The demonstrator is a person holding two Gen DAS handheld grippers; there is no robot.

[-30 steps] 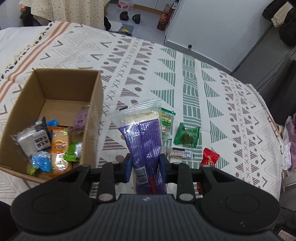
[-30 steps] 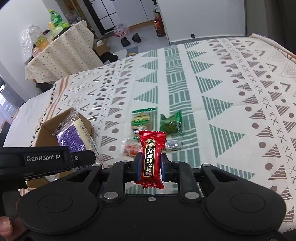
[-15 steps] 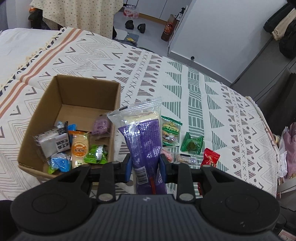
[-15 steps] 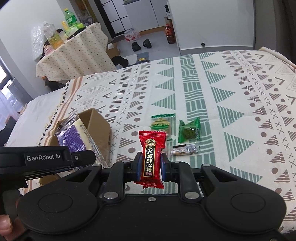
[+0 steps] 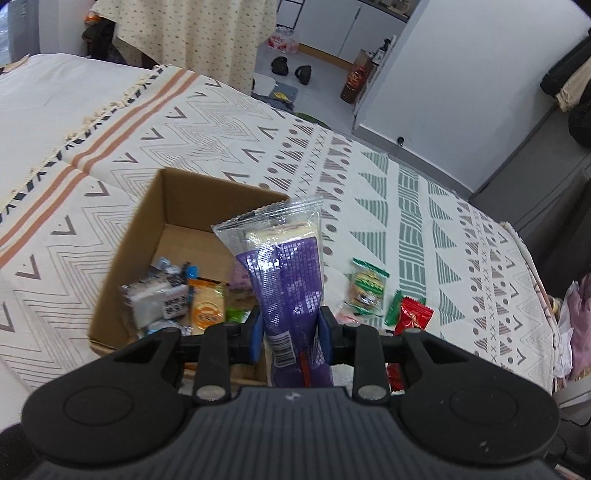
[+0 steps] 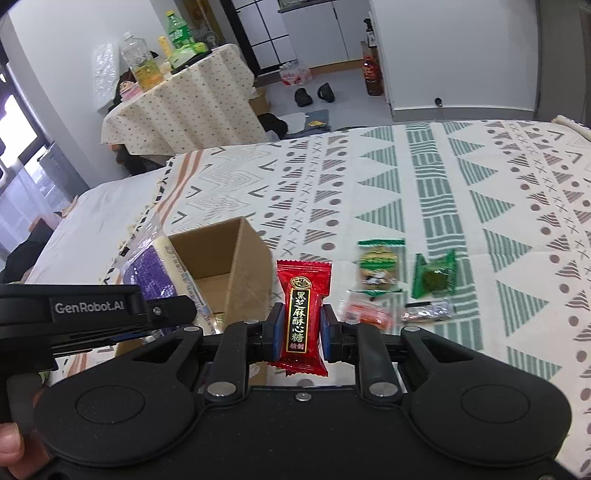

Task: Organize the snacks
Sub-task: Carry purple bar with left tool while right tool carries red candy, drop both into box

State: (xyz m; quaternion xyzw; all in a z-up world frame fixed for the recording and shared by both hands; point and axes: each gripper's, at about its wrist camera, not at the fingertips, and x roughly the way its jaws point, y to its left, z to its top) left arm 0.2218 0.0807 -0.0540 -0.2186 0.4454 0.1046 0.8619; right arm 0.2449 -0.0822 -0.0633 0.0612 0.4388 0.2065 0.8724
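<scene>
A lived-in home: a bed [image 6: 461, 177] spread with a patterned blanket, shoes [image 6: 314, 95] left on the tiled floor, a side table [image 6: 184, 107] under a dotted cloth crowded with drink bottles [image 6: 177, 35]

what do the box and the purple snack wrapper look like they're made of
Box: plain brown cardboard, matte, raw-edged walls, likely corrugated. Purple snack wrapper: thin glossy plastic film, clear at the top with a crimped seal and glare spots, held in the left claw.
</scene>
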